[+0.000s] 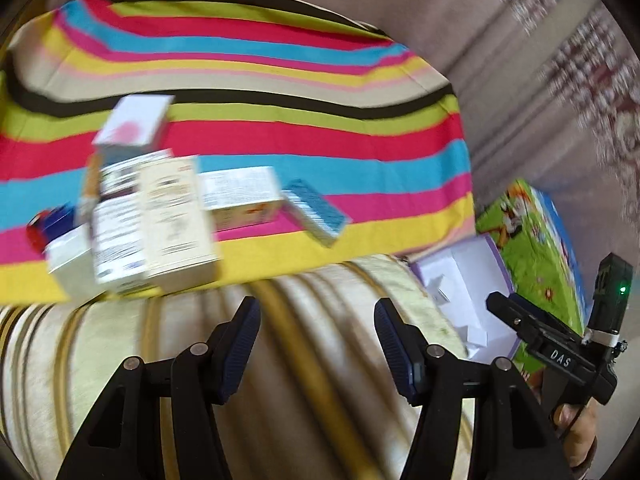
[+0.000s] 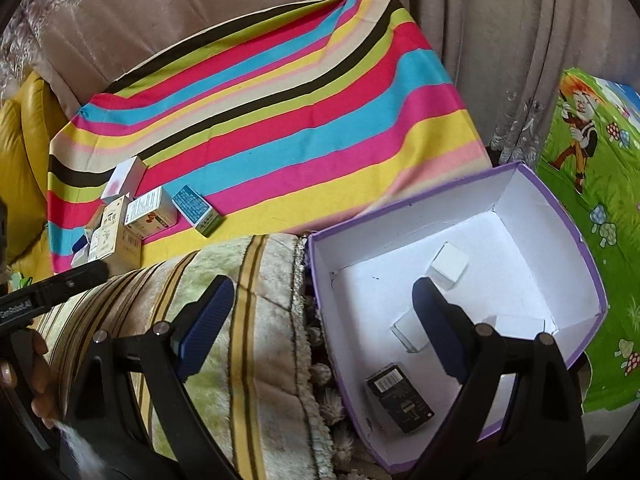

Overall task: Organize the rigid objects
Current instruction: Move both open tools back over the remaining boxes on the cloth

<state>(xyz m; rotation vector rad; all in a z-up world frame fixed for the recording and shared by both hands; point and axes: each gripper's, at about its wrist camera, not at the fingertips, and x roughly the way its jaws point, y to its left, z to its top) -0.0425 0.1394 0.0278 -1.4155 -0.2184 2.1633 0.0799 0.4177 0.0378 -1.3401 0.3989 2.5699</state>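
Several small cartons lie in a blurred cluster on the striped cloth [image 1: 304,128]: a tall cream box [image 1: 176,216], a white box with orange print [image 1: 240,196], a blue box [image 1: 316,212] and a white box with a pink spot [image 1: 132,124]. My left gripper [image 1: 318,340] hovers open and empty over a plush striped cushion [image 1: 280,360], just short of the cartons. My right gripper [image 2: 320,320] is open and empty, straddling the left wall of a purple-rimmed white box [image 2: 584,248]. That box holds a black carton [image 2: 400,396] and white cartons [image 2: 448,266].
A green cartoon-print sheet [image 2: 592,208] lies right of the purple box. A beige curtain [image 2: 500,40] hangs behind the cloth, and a yellow cushion [image 2: 24,152] sits at the far left. A hand [image 1: 576,432] holds the right gripper [image 1: 500,304].
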